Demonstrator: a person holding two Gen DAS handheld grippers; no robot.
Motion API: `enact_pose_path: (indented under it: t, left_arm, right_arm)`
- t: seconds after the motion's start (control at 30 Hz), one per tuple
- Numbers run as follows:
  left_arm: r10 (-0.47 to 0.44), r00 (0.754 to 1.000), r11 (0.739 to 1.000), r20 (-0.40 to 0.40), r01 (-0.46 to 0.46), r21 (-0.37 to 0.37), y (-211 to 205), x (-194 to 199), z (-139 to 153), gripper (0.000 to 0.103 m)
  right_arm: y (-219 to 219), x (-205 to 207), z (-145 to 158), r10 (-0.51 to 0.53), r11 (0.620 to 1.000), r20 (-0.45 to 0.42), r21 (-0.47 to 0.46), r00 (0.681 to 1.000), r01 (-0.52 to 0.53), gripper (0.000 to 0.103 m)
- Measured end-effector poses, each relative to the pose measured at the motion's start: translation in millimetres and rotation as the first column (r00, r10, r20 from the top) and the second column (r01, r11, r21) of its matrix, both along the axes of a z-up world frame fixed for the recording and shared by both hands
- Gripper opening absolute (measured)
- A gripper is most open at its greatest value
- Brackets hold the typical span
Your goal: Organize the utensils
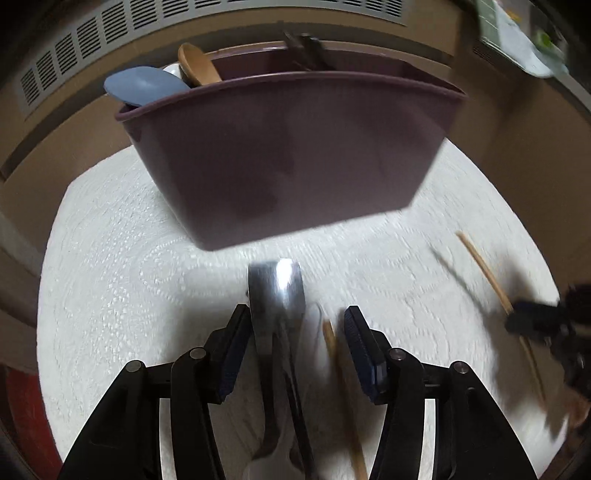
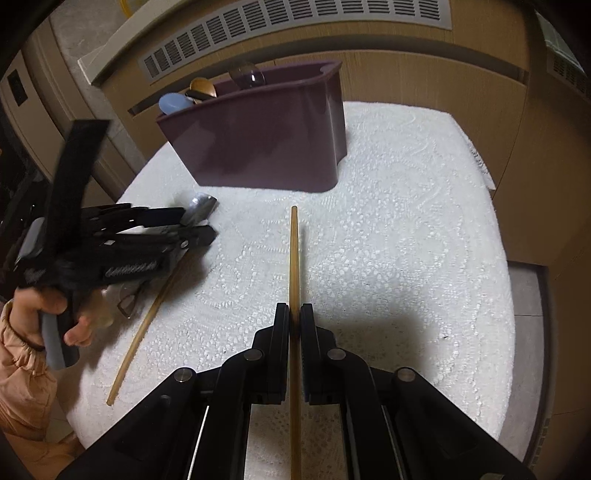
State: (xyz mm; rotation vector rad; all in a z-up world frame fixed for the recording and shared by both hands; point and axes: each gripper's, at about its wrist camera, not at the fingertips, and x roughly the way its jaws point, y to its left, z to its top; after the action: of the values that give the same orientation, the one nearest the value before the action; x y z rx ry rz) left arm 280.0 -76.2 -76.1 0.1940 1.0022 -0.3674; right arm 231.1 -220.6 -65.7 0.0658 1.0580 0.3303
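Note:
A purple utensil bin (image 1: pixel 288 155) stands on the white mat and holds a blue spoon (image 1: pixel 142 86), a wooden spoon (image 1: pixel 197 64) and dark utensils. It also shows in the right wrist view (image 2: pixel 266 136). My left gripper (image 1: pixel 295 325) is open around a metal spoon (image 1: pixel 277 291) on the mat, with a wooden chopstick (image 1: pixel 341 387) also between its fingers. My right gripper (image 2: pixel 294 314) is shut on a second wooden chopstick (image 2: pixel 294 251) that points at the bin. The left gripper (image 2: pixel 195 225) shows at the left of the right wrist view.
The white textured mat (image 2: pixel 406 240) covers a small table. A loose chopstick (image 2: pixel 147 321) lies at its left front, beside a metal piece (image 2: pixel 127 301). A vented heater cover (image 2: pixel 295 26) and wooden panelling run behind the bin.

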Motion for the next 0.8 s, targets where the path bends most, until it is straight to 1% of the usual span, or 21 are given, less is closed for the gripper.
enact_pose_path:
  t: [0.07, 0.17, 0.23, 0.33, 0.43, 0.5, 0.57, 0.63, 0.67, 0.7, 0.73, 0.8]
  left_arm:
    - [-0.018, 1.000, 1.000, -0.009, 0.018, -0.020, 7, -12, 0, 0.053]
    - [-0.025, 1.000, 0.999, -0.016, 0.025, -0.022, 18, -25, 1, 0.053]
    - [-0.021, 0.999, 0.999, -0.027, 0.020, -0.037, 21, -21, 4, 0.054]
    - [0.030, 0.999, 0.997, -0.043, -0.033, -0.065, 31, -4, 6, 0.054]
    - [0.111, 0.990, 0.987, -0.092, -0.121, -0.108, 30, 20, 3, 0.054]
    - [0.147, 0.985, 0.981, -0.090, -0.156, -0.113, 28, 32, 0, 0.054]
    - [0.146, 0.986, 0.985, -0.079, -0.152, -0.082, 16, 38, -2, 0.053]
    - [0.125, 0.992, 0.992, -0.032, -0.125, 0.004, -1, 36, -5, 0.053]
    - [0.103, 0.995, 0.994, -0.002, -0.102, 0.029, -9, 32, -5, 0.049]
    - [0.074, 0.997, 0.997, 0.011, -0.074, 0.034, -12, 27, -1, 0.036]
    - [0.059, 0.998, 0.998, 0.017, -0.059, 0.038, -13, 23, 0, 0.033]
    - [0.041, 0.998, 0.997, 0.050, -0.044, 0.058, -9, 10, 2, 0.032]
  right_arm:
    - [2, 6, -6, 0.004, 1.000, -0.019, -0.011, 1.000, -0.004, 0.005]
    - [8, 11, -11, 0.014, 0.999, -0.033, -0.039, 0.999, -0.015, 0.007]
    - [12, 11, -12, 0.020, 0.998, -0.024, -0.057, 1.000, -0.021, 0.007]
    - [17, 10, -11, 0.025, 0.996, -0.009, -0.088, 1.000, -0.025, 0.007]
    - [21, 8, -11, 0.029, 0.993, 0.003, -0.113, 1.000, -0.028, 0.007]
    - [21, 6, -10, 0.026, 0.992, 0.010, -0.123, 1.000, -0.025, 0.007]
    - [20, 6, -10, 0.025, 0.991, 0.013, -0.129, 1.000, -0.023, 0.007]
    - [19, 6, -10, 0.023, 0.992, 0.010, -0.125, 1.000, -0.022, 0.007]
    - [19, 7, -10, 0.024, 0.992, 0.009, -0.122, 1.000, -0.023, 0.007]
    - [19, 7, -10, 0.024, 0.993, 0.008, -0.120, 1.000, -0.023, 0.008]
    - [19, 8, -10, 0.023, 0.993, 0.009, -0.120, 1.000, -0.021, 0.008]
    - [20, 11, -10, 0.030, 0.992, 0.008, -0.126, 1.000, -0.029, 0.008]
